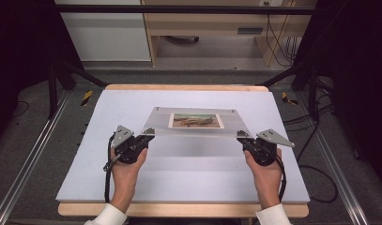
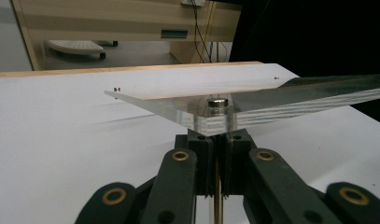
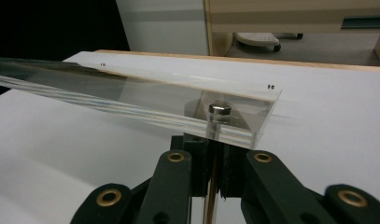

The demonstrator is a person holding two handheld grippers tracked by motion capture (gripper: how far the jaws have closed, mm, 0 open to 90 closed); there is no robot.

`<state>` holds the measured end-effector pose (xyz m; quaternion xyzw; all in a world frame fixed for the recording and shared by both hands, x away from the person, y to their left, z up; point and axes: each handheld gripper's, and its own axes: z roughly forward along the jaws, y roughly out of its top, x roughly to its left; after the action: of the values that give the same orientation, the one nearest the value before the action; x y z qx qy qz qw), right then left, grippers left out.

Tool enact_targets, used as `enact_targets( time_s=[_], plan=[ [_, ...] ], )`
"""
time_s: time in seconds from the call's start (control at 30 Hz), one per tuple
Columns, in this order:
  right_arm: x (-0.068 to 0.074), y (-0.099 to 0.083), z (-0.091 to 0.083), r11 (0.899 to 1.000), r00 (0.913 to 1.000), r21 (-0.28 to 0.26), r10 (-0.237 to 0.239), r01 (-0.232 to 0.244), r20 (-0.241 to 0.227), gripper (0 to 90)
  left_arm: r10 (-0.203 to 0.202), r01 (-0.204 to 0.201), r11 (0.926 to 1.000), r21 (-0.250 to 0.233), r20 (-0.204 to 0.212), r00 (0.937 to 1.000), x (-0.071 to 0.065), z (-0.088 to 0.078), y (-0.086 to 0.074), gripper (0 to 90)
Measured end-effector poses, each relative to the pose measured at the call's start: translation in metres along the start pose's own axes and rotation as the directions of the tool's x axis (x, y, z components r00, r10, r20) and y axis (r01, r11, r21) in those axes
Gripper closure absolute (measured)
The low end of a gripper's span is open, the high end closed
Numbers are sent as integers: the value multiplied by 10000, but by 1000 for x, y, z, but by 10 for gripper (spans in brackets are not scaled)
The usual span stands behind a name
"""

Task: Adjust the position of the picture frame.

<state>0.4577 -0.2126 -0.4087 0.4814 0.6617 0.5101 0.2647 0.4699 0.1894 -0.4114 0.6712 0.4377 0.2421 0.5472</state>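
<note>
A clear acrylic photo frame (image 1: 198,131) with a brownish picture (image 1: 196,120) inside hangs level just above the white table top (image 1: 179,178). My left gripper (image 1: 148,133) is shut on its near left corner and my right gripper (image 1: 242,136) on its near right corner. In the left gripper view the jaws (image 2: 216,137) meet under a corner of the plate (image 2: 271,100), right below a round metal cap (image 2: 217,102). The right gripper view has the same hold (image 3: 211,140) beneath the plate (image 3: 131,93) and its cap (image 3: 219,110). Small fasteners mark the far corners.
The white sheet lies on a wooden table (image 1: 179,210) whose edge shows front and back. Metal rails (image 1: 29,159) run along both sides, with black cables on the floor at the right (image 1: 320,178). Pale wooden cabinets (image 1: 202,23) stand beyond the table.
</note>
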Motion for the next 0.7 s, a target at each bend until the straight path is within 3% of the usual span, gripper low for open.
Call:
enact_targets(
  time_s=[0.17,0.7],
  plan=[
    [-6,-4,3,9998,9999,158,69,-71,101,840,49,-49,10000,78,44,10000,0,7,-8,834],
    [-3,-12,12,9990,10000,455,28,-30,40,837,-60,62,9998,165,-140,9999,6,5,-16,834]
  ],
)
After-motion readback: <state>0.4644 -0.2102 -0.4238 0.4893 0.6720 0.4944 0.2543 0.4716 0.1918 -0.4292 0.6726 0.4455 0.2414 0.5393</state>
